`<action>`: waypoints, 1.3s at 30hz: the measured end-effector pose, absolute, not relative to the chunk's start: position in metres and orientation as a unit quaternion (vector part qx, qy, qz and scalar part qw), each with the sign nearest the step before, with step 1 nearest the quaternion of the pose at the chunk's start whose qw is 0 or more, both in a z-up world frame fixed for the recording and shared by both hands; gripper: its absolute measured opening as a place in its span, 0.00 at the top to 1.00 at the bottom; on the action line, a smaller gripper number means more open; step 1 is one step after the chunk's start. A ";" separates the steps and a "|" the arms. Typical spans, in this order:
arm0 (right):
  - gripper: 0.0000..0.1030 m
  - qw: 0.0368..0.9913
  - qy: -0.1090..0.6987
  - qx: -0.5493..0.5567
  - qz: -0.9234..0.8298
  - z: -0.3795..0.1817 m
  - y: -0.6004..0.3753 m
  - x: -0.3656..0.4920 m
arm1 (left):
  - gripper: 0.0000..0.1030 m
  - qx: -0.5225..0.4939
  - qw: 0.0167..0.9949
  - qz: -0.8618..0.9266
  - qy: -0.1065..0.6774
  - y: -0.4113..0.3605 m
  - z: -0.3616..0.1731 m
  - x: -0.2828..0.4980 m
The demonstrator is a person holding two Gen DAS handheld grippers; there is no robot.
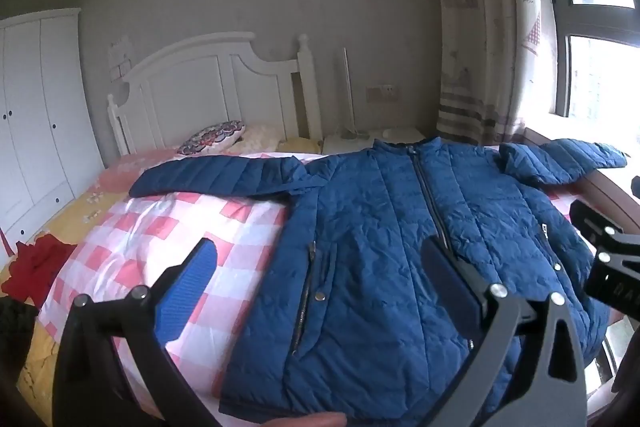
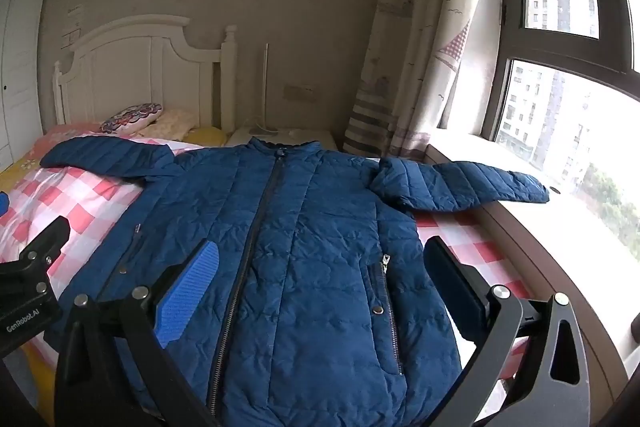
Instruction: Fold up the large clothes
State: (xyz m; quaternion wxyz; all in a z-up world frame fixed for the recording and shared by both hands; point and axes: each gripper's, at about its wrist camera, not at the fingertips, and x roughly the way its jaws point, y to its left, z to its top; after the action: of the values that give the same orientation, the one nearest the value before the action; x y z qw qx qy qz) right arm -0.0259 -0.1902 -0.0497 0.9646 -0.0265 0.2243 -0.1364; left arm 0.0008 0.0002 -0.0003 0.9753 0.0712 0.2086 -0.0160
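Note:
A blue quilted jacket [image 1: 384,235] [image 2: 312,235] lies flat and zipped, front up, on a pink-and-white checked quilt [image 1: 160,235] [image 2: 48,203], collar toward the headboard. Both sleeves are spread out sideways; the right sleeve [image 2: 464,185] reaches onto the windowsill. My left gripper [image 1: 320,267] hovers open above the jacket's left half, one finger over the quilt and one over the zip. My right gripper [image 2: 320,267] hovers open above the jacket's right half, nothing between its fingers. Each gripper's body shows at the edge of the other's view.
A white headboard [image 1: 208,83] and pillows [image 1: 212,141] stand at the far end. A white nightstand [image 2: 280,139] sits behind the collar. The windowsill [image 2: 540,227], curtain [image 2: 404,67] and window border the right. A red cloth [image 1: 36,263] lies on the bed's left, near a white wardrobe [image 1: 36,115].

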 end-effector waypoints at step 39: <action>0.04 0.963 0.241 -0.028 -0.114 -0.048 -0.195 -0.020 | 0.02 0.059 0.969 -0.018 0.240 0.004 -0.015 0.002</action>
State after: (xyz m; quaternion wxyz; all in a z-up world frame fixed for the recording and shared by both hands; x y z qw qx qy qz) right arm -0.0198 -0.1953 -0.0477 0.9635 -0.0281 0.2409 -0.1138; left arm 0.0016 0.0043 -0.0154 0.9688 0.0587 0.2401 -0.0178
